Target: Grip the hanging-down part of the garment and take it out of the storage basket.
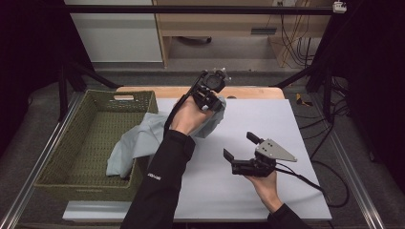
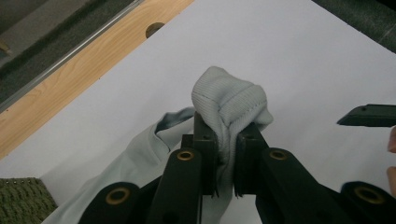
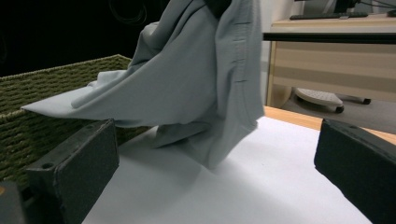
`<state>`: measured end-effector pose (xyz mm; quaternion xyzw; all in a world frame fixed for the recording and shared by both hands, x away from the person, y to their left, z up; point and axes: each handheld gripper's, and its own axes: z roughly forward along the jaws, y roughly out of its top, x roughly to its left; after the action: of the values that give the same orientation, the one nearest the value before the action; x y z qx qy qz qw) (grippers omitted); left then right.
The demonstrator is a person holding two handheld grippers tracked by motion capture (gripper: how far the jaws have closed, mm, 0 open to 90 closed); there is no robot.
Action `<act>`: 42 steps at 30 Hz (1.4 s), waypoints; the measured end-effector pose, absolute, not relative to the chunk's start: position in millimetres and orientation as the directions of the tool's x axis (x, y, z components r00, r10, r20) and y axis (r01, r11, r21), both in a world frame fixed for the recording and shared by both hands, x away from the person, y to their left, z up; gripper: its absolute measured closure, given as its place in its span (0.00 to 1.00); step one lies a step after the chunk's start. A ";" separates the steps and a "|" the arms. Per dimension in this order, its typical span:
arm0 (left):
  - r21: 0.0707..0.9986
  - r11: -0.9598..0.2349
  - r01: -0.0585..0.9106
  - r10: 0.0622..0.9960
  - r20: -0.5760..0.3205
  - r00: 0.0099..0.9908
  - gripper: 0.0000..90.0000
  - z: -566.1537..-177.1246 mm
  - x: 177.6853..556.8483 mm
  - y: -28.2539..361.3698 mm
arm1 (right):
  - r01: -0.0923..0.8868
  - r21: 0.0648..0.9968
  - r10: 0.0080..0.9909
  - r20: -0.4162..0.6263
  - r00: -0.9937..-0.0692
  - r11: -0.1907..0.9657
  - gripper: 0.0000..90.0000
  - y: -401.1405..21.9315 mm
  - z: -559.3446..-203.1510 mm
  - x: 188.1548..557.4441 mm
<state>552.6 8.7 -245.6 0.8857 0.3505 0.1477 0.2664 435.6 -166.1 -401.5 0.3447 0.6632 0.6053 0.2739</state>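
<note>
A pale grey-blue garment (image 1: 138,140) drapes from a woven green basket (image 1: 81,188) onto the white table mat (image 1: 272,119). My left gripper (image 1: 213,101) is raised over the far middle of the mat and is shut on a bunched ribbed edge of the garment (image 2: 229,100), lifting that end. In the left gripper view the fabric is pinched between the two black jaws of that gripper (image 2: 227,133). My right gripper (image 1: 240,145) hovers lower at centre right, open, with nothing between its jaws. In the right gripper view the hanging garment (image 3: 201,79) is ahead of the gripper (image 3: 215,140), apart from it.
The basket (image 3: 46,88) stands at the table's left edge, with part of the garment still inside. A wooden table edge (image 1: 248,91) runs along the back. Black frame bars (image 1: 200,8) and cables (image 1: 315,183) surround the table. One jaw tip of the right gripper (image 2: 369,115) is in the left gripper view.
</note>
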 end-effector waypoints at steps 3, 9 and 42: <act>0.570 -0.618 0.541 0.698 0.081 0.712 0.90 -244.5 552.1 10.3 | 0.135 0.990 0.781 0.063 -0.622 0.028 0.00 -156.1 -400.8 440.3; 0.566 -0.621 0.542 0.696 0.080 0.714 0.90 -245.3 552.5 12.3 | 0.136 0.990 0.779 0.056 -0.624 0.039 0.00 -138.4 -403.8 452.8; 0.568 -0.620 0.542 0.698 0.082 0.712 0.90 -243.8 554.4 9.7 | 0.135 0.991 0.802 0.063 -0.594 0.022 0.01 -78.2 -418.3 519.7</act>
<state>554.4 9.7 -243.8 0.8875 0.3491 0.1489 0.2613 519.7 -78.2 -418.3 0.3556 0.6590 0.6021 0.2769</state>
